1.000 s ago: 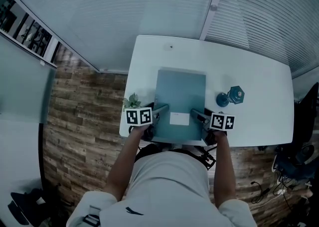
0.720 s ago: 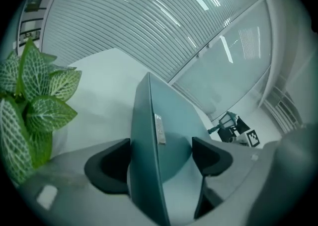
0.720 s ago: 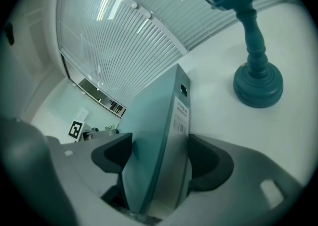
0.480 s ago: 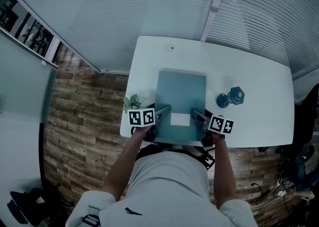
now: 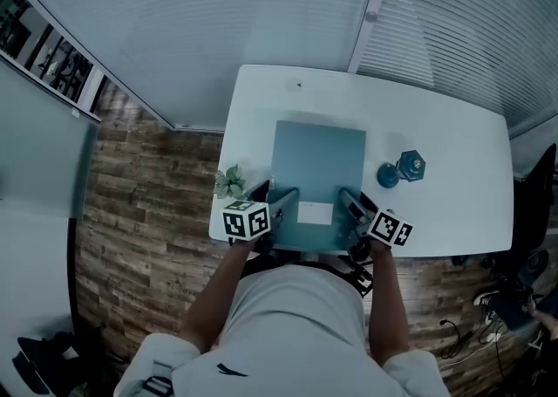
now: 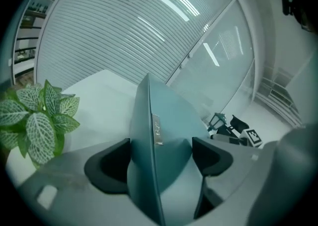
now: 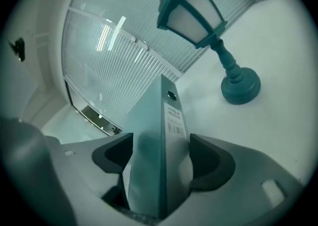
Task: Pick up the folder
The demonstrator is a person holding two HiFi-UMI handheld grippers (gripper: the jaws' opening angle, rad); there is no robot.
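Observation:
A teal folder with a white label lies lengthwise on the white table, its near end raised off the top. My left gripper is shut on the folder's near left edge, and my right gripper is shut on its near right edge. In the left gripper view the folder stands edge-on between the dark pads of the left gripper, which press on both faces. In the right gripper view the labelled spine fills the gap of the right gripper.
A small teal lantern ornament stands on the table just right of the folder, close to the right gripper. A little potted plant sits at the table's left edge beside the left gripper. Slatted blinds rise behind the table.
Both grippers have tilted and risen slightly with the folder's near end, which now looks larger and lifted. The lantern and plant have stayed put.

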